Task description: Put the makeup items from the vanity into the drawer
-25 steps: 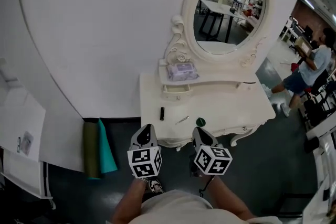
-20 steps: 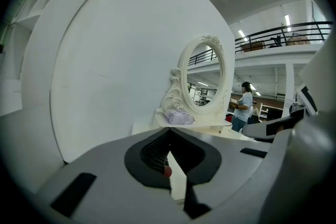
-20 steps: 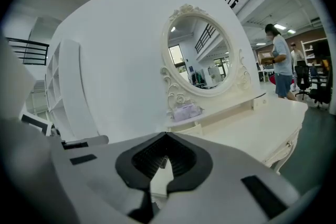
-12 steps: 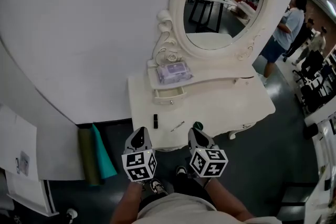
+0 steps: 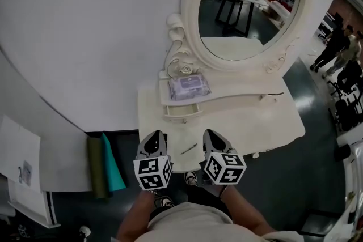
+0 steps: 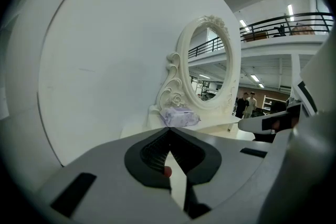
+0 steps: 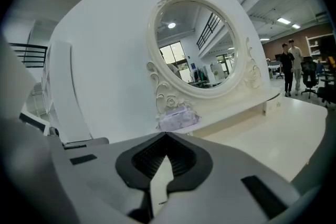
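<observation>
The step in hand looks like the approach, with nothing picked up yet. Both tools hang over the front edge of the vanity [image 5: 258,122], on the side farthest from the mirror [image 5: 249,8]. The left gripper [image 5: 154,139] has its jaws together at the tips and nothing clamped between them; a small red speck shows through the gap lower down, and what it is I cannot tell. The right gripper [image 5: 213,136] is likewise closed and empty, pointing up the tabletop toward the mirror.

Of the makeup, one thin pale stick [image 5: 189,148] lies on the top between the two grippers, well forward of the mirror; other small items may sit under the grippers, hidden from the head view. A purple pack [image 5: 189,86] rests on the little shelf at the mirror's lower left, beside the carved scroll. The small drawer [image 5: 182,112] sits just under that shelf, also at the mirror's lower left, and seems slightly ajar (the gap looks too narrow to drop anything in).

The next move, as I judge it, calls for one gripper to open its jaws and come down over the thin stick, which lies flat and will want a low, careful pinch; the other should pull the drawer further out by its knob.
</observation>
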